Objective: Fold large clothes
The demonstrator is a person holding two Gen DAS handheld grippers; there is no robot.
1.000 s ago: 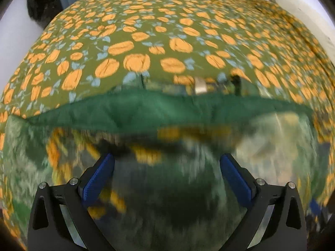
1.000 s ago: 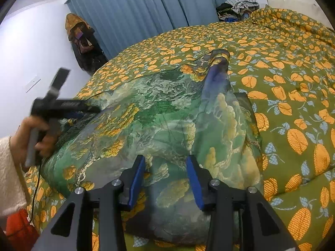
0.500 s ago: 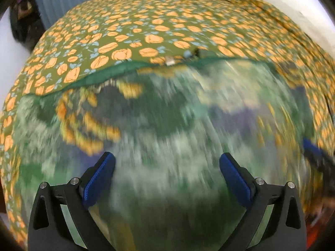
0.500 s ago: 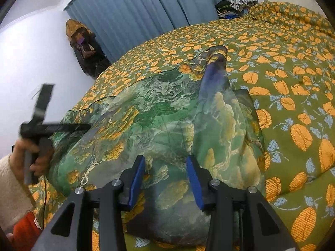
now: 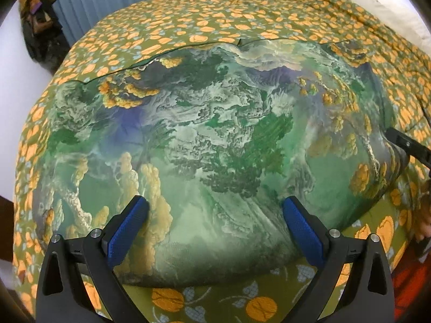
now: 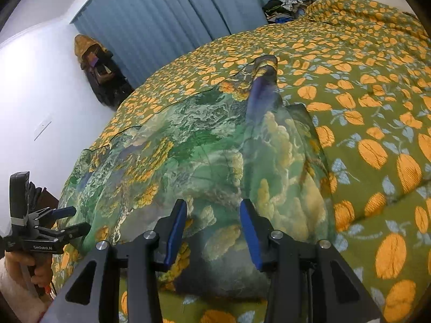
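A large green garment [image 5: 215, 145] printed with clouds, trees and yellow blooms lies spread flat on the bed. In the right wrist view the garment [image 6: 194, 156] has one sleeve or side panel folded over along its right side. My left gripper [image 5: 215, 215] is open and empty, above the garment's near hem. It also shows at the left of the right wrist view [image 6: 70, 218]. My right gripper [image 6: 212, 215] is open and empty, above the garment's near right corner. Its tip shows at the right of the left wrist view [image 5: 404, 142].
The bed is covered by an olive spread with orange fruit [image 6: 363, 86]. Blue curtains [image 6: 175, 13] hang behind it. A dark bag [image 6: 102, 72] hangs on the white wall at left. A pile of clothes [image 6: 291, 0] lies at the far end.
My left gripper has pulled back toward the near edge, and the garment now lies flat. The right gripper has barely moved.
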